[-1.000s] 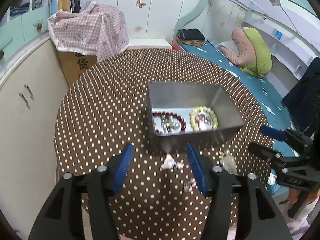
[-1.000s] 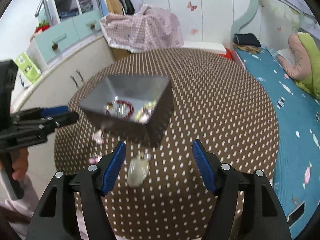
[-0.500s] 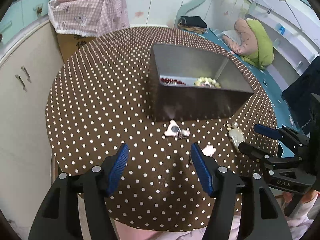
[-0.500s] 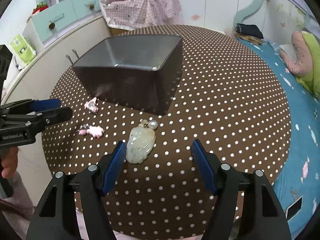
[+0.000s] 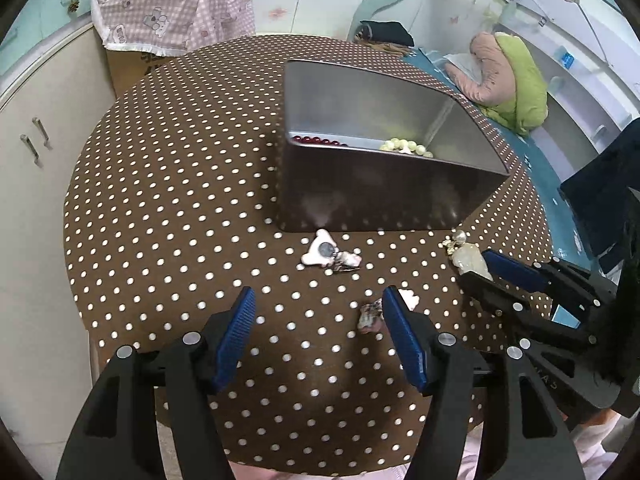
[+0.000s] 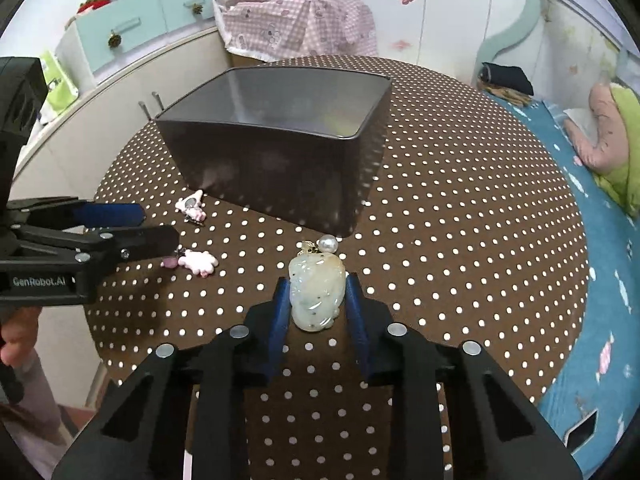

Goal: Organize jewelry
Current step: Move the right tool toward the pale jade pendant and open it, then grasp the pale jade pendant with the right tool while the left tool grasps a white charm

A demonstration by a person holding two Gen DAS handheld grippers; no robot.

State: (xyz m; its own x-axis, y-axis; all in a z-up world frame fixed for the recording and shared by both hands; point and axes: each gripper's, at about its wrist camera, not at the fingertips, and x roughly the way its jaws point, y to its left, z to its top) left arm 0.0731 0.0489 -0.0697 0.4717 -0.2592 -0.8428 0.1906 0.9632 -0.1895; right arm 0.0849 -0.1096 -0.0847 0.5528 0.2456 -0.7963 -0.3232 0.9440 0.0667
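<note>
Now my right gripper (image 6: 318, 300) has its blue pads against both sides of the jade pendant (image 6: 317, 293), which lies on the dotted table (image 6: 460, 240) just before the tin (image 6: 280, 152). My left gripper (image 5: 320, 336) gapes wide over the cloth, a pink charm (image 5: 370, 314) by its right finger.
</note>
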